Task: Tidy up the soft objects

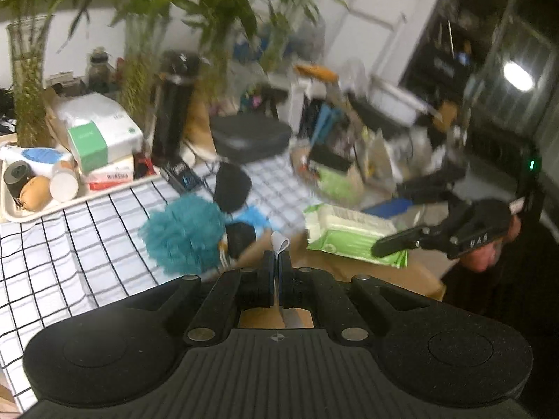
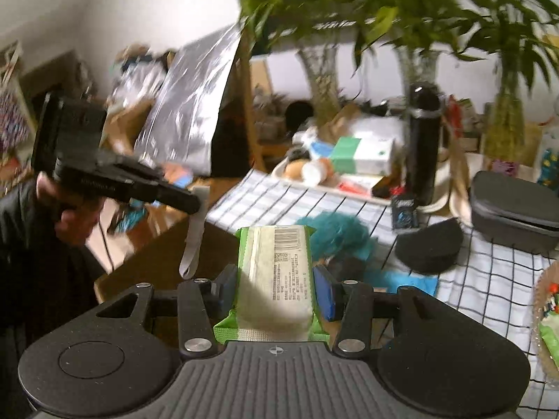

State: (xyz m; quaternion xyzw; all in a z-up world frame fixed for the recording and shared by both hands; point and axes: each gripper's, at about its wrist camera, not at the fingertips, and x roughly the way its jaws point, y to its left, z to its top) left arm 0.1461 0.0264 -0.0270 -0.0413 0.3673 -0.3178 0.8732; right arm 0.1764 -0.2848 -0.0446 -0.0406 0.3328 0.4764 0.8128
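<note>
A green and white pack of wet wipes [image 2: 276, 272] is clamped lengthwise between the blue pads of my right gripper [image 2: 275, 274], barcode side up. In the left wrist view the same pack [image 1: 349, 234] hangs at the right, over the table's edge, with the right gripper [image 1: 387, 246] on it. My left gripper [image 1: 277, 256] is shut on a thin grey-white strip [image 1: 281, 242]. That strip [image 2: 194, 241] dangles from the left gripper [image 2: 195, 206] in the right wrist view. A teal bath pouf [image 1: 181, 234] lies on the checked cloth [image 1: 70, 244] beside black soft items [image 1: 232, 188].
A cream tray [image 1: 42, 209] holds tissue boxes, cups and small jars at the back left. A black bottle [image 1: 173, 111], a grey case [image 1: 249, 139] and glass vases with green plants stand behind. A brown cardboard box [image 1: 367, 276] sits below the table edge. A hand [image 2: 70, 220] holds the left gripper.
</note>
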